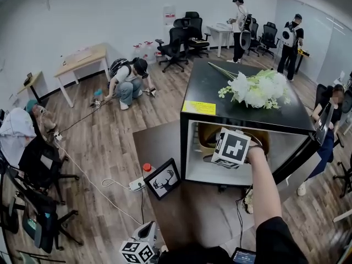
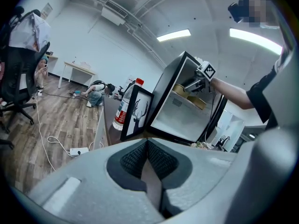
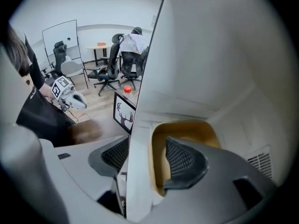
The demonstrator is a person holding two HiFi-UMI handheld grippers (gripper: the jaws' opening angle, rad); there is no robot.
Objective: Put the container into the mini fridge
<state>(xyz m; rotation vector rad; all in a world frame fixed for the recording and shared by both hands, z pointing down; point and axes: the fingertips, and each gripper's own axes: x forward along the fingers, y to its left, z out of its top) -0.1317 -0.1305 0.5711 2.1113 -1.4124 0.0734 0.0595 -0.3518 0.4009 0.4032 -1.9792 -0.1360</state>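
1. Inside the mini fridge (image 1: pixel 204 87), on a shelf, the tan container (image 3: pixel 187 127) is sitting mouth up, so the placing itself is looking as good as done.
2. Over it the right tool (image 3: pixel 145 146) is standing wide open and gripping nothing. One pad is hanging inside the container's mouth, the other outside, and neither is pressing on it. A white edge is running between them, and I cannot tell whether it belongs to the container or the fridge.
3. What the step is calling for now, by my reading, is a clean exit: jaws spread, inner pad lifting clear of the rim first. Then it is backing straight out, so nothing is dragging the container off the shelf.
4. As for the pose, the right forearm (image 1: pixel 265 186) is stretching from the body across the surface (image 1: pixel 181 213) into the opening, with the tool tipping steeply down.
5. Down by the body the left tool (image 2: pixel 147 143) is idling, jaws closed together on nothing, facing the fridge.
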